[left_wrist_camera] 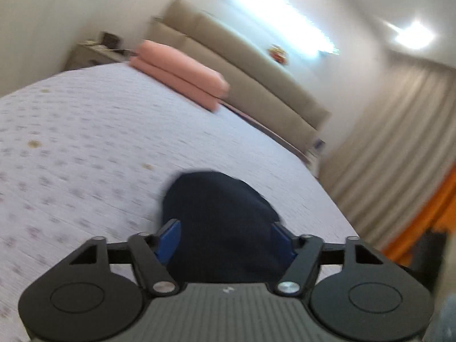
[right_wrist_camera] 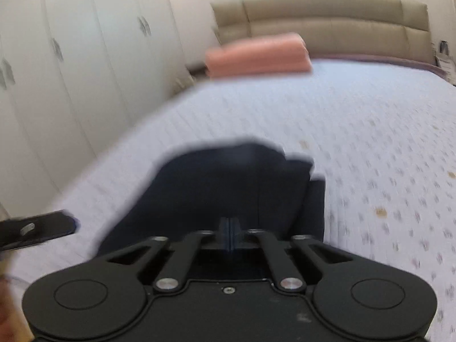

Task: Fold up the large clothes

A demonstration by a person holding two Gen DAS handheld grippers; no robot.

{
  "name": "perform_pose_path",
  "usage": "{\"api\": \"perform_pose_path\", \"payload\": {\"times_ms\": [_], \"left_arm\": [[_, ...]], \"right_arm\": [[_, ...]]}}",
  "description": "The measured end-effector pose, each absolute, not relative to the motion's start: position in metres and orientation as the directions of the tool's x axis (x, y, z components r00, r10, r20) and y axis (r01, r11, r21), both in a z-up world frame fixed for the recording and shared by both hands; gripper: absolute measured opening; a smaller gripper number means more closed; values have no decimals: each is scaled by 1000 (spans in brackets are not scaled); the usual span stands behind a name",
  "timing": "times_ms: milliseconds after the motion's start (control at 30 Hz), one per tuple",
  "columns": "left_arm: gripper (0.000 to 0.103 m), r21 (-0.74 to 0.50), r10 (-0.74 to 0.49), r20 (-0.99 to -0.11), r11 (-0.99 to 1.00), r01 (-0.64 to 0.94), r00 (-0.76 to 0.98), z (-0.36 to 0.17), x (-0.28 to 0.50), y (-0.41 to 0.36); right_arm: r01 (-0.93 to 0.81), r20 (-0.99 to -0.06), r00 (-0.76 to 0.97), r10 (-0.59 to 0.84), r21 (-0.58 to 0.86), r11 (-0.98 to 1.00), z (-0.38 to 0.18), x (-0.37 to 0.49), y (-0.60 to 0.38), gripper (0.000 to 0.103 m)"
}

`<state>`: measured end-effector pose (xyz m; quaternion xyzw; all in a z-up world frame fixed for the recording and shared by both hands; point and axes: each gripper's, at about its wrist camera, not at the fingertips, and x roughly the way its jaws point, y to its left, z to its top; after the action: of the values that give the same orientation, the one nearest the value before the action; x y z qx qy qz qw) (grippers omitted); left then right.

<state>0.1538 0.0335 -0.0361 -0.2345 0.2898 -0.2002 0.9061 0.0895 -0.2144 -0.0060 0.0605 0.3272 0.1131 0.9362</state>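
Observation:
A dark navy garment [left_wrist_camera: 219,213] lies bunched on the pale dotted bed cover [left_wrist_camera: 85,142]. My left gripper [left_wrist_camera: 225,233] is open, its blue fingers [left_wrist_camera: 169,236] wide apart, and the cloth shows in the gap just ahead of them. In the right wrist view the garment [right_wrist_camera: 228,188] spreads flat in front of my right gripper [right_wrist_camera: 230,235], whose blue pads are pressed together low over the cloth; whether any fabric is pinched I cannot tell. One finger of the left gripper [right_wrist_camera: 48,228] reaches in over the bed cover [right_wrist_camera: 370,142], left of the garment's edge.
A folded pink blanket [left_wrist_camera: 182,71] [right_wrist_camera: 256,54] sits near the beige headboard [left_wrist_camera: 242,65] [right_wrist_camera: 327,25]. White wardrobe doors [right_wrist_camera: 71,71] run along one side of the bed. Striped curtains [left_wrist_camera: 399,128] and a nightstand [left_wrist_camera: 91,54] stand beyond it.

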Motion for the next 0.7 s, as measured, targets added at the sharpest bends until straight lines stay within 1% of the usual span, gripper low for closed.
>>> {"api": "perform_pose_path", "payload": {"times_ms": [33, 67, 100, 133, 167, 233, 300, 367, 433, 467, 500, 533, 567, 600, 633, 700], "left_arm": [[45, -528, -518, -450, 811, 251, 728, -38, 151, 22], [36, -507, -525, -484, 820, 265, 700, -41, 149, 13], [18, -474, -524, -533, 835, 279, 664, -47, 149, 2], [7, -434, -520, -588, 849, 300, 619, -55, 147, -9], [6, -400, -504, -630, 863, 309, 591, -62, 143, -16], [6, -376, -487, -638, 873, 310, 597, -61, 127, -14], [7, -382, -485, -629, 874, 301, 608, -55, 116, -5], [8, -394, -490, -624, 870, 296, 609, -52, 111, 1], [8, -364, -472, -633, 881, 303, 614, -49, 107, -2], [9, -338, -456, -639, 890, 306, 620, -47, 105, -4], [11, -293, -419, -651, 908, 300, 632, -43, 100, -8], [17, -244, -371, -662, 928, 281, 652, -38, 93, -12], [23, -178, -299, -666, 953, 244, 683, -33, 82, -14], [39, -102, -224, -655, 973, 209, 721, -28, 73, -20], [57, -28, -161, -630, 982, 185, 760, -22, 62, -25], [72, 76, -88, -562, 985, 156, 823, -10, 41, -31]], "right_arm": [[-128, -633, 752, 184, 134, 983, -19, 98, -210, 0], [-93, -656, 741, 142, 109, 990, -30, 103, -213, 0], [-60, -675, 727, 126, 120, 991, -35, 105, -219, 0], [2, -698, 712, 81, 118, 993, -35, 105, -225, 0], [59, -715, 699, 27, 95, 994, -31, 98, -232, 0], [115, -727, 686, -12, 92, 989, -25, 79, -245, 0], [124, -721, 692, 22, 149, 981, -19, 50, -254, 4], [69, -681, 729, 66, 169, 983, -14, 23, -246, 5], [17, -659, 750, 55, 102, 995, -16, 0, -229, 5], [4, -683, 731, 22, 37, 999, -24, -5, -218, 5], [8, -724, 689, -29, -32, 999, -36, -5, -210, 5], [18, -757, 651, -63, -68, 998, -48, -3, -206, 5], [37, -768, 636, -70, -60, 998, -55, -6, -208, 4], [64, -763, 643, -64, -29, 998, -51, -11, -212, 4], [97, -767, 640, -52, 13, 995, -43, -15, -218, 5], [140, -759, 650, -28, 84, 987, -25, -21, -226, 6]]}}
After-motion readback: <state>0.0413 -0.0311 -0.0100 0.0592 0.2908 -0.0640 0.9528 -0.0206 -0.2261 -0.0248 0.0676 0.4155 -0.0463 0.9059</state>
